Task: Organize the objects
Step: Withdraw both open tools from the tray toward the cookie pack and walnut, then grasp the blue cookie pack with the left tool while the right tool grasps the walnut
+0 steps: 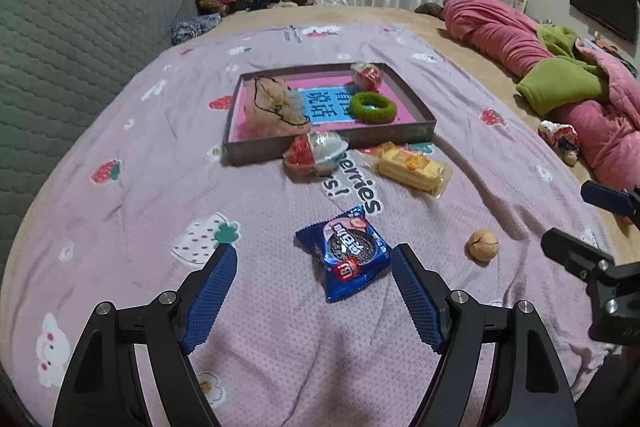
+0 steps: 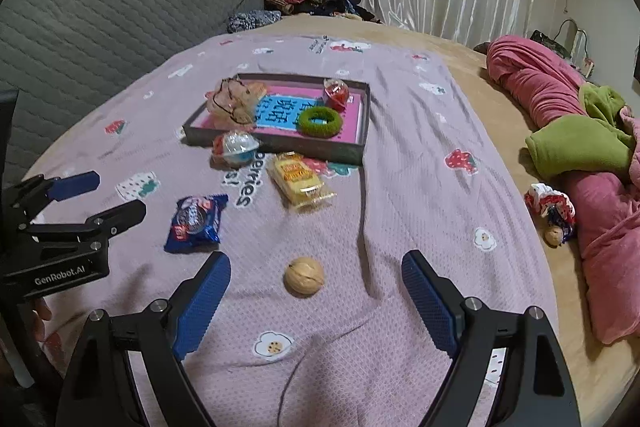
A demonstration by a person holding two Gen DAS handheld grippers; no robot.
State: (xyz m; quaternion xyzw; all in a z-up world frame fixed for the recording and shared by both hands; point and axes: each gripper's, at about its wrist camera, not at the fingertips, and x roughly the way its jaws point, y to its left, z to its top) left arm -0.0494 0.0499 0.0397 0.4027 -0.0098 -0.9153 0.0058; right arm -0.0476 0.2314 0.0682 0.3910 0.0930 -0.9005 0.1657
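- The blue cookie packet (image 1: 344,251) is lying flat on the pink strawberry blanket (image 1: 120,227), well short of the shallow box tray (image 1: 328,141), seemingly waiting to be gathered in.
- The left gripper (image 1: 312,267) is framing the packet, jaws spread wide and empty, probably lining up a grab.
- The right gripper (image 2: 316,279) is hanging over the walnut (image 2: 303,275), likewise gaping, holding nothing.
- A green hair tie (image 1: 373,107) is already sitting inside the tray; a yellow snack bar (image 1: 412,169) is lying outside.

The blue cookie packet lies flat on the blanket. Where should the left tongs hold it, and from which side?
Grip the blue cookie packet across its puffed middle, coming from above and the near side; the open left tongs already straddle it. Its crimped ends are flat and likely to slip.
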